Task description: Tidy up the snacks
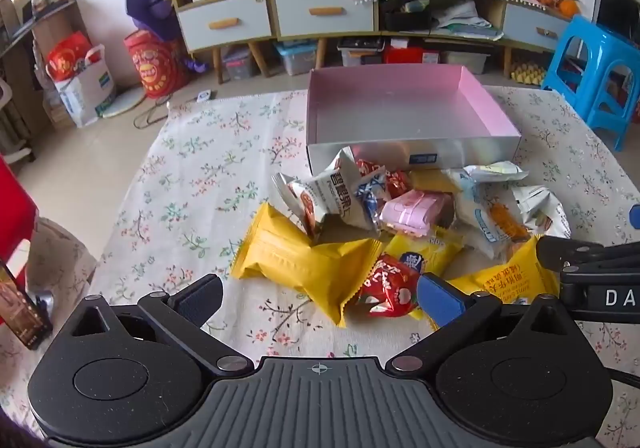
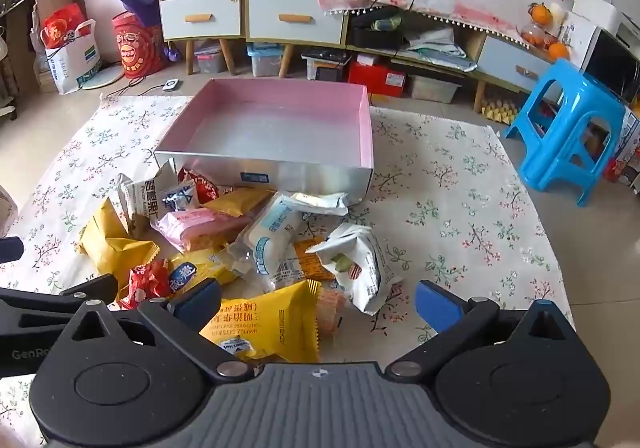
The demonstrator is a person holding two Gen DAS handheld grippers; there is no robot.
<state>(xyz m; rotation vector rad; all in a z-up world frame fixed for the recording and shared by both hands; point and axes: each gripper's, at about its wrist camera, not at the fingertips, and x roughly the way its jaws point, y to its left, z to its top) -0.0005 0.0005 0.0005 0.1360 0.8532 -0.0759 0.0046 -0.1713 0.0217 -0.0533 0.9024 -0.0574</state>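
A heap of wrapped snacks [image 1: 400,215] lies on the flowered cloth in front of an empty box [image 1: 404,103] with a pink inside and silver walls. My left gripper [image 1: 320,298] hovers open over the near side of the heap, above a large yellow packet [image 1: 304,260] and a small red one [image 1: 386,286]. In the right wrist view the box [image 2: 280,115] stands beyond the same heap [image 2: 240,232]. My right gripper [image 2: 318,306] is open above a yellow waffle packet [image 2: 268,322], with a white pouch [image 2: 360,264] just ahead. Nothing is held.
The flowered cloth [image 1: 200,167] covers the floor around the heap. A blue plastic stool [image 2: 568,131] stands at the right. Low shelves and drawers [image 1: 320,7] line the back wall. A dark bottle [image 1: 20,308] stands at the left edge. The right gripper's arm [image 1: 592,268] reaches in beside my left one.
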